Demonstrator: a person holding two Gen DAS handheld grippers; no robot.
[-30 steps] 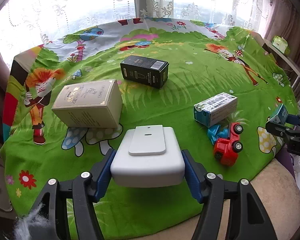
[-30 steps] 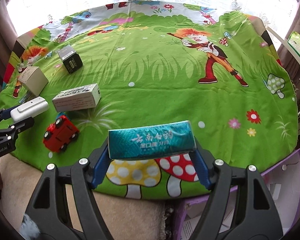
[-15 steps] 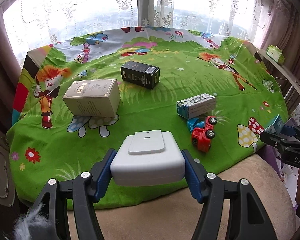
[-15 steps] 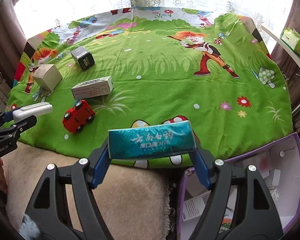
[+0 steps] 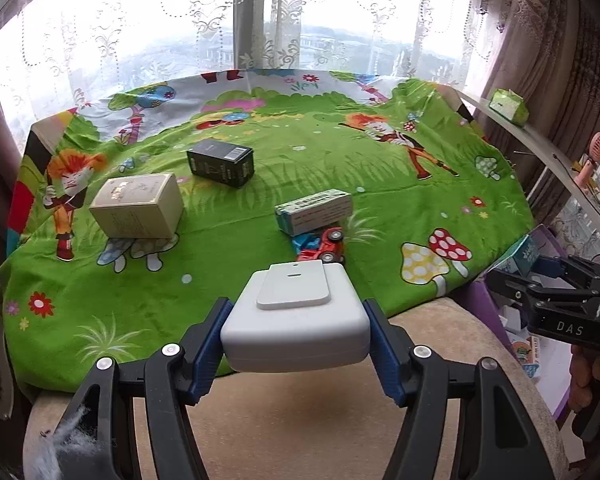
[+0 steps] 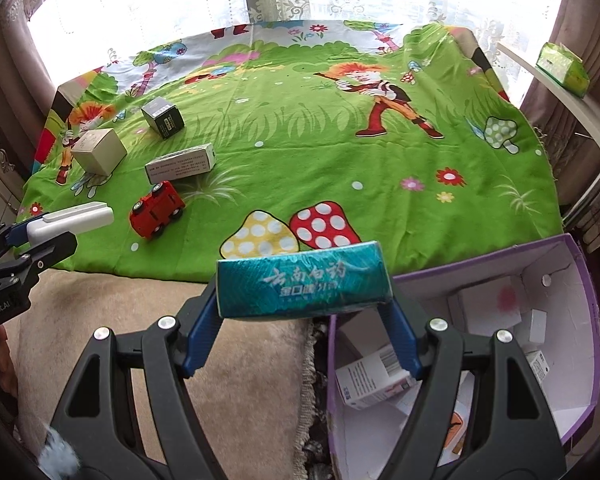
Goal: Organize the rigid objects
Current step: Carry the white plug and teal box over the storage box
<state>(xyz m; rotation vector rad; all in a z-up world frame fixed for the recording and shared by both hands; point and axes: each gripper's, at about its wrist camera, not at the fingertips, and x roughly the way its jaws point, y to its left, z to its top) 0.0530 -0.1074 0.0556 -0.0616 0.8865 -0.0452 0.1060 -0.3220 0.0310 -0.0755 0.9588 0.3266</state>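
My left gripper (image 5: 296, 336) is shut on a white plastic device (image 5: 296, 320) and holds it over the near edge of the green cartoon cloth (image 5: 340, 168). My right gripper (image 6: 304, 300) is shut on a teal box (image 6: 304, 284) with white lettering, held over the left rim of a purple bin (image 6: 580, 312) that stands below the cloth's front edge. On the cloth lie a beige box (image 5: 140, 210), a black box (image 5: 222, 162), a white barcoded box (image 5: 314, 210) and a red toy car (image 6: 156, 208).
The purple bin holds several white boxes (image 6: 372, 376). A beige plush surface (image 6: 240, 360) runs along the front. A green tissue box (image 6: 562, 66) sits on a shelf at right. A lace-curtained window (image 5: 260, 20) is behind.
Both grippers have drawn back from the cloth toward its front edge, each with its object. The purple bin has come into the right wrist view, under the teal box.
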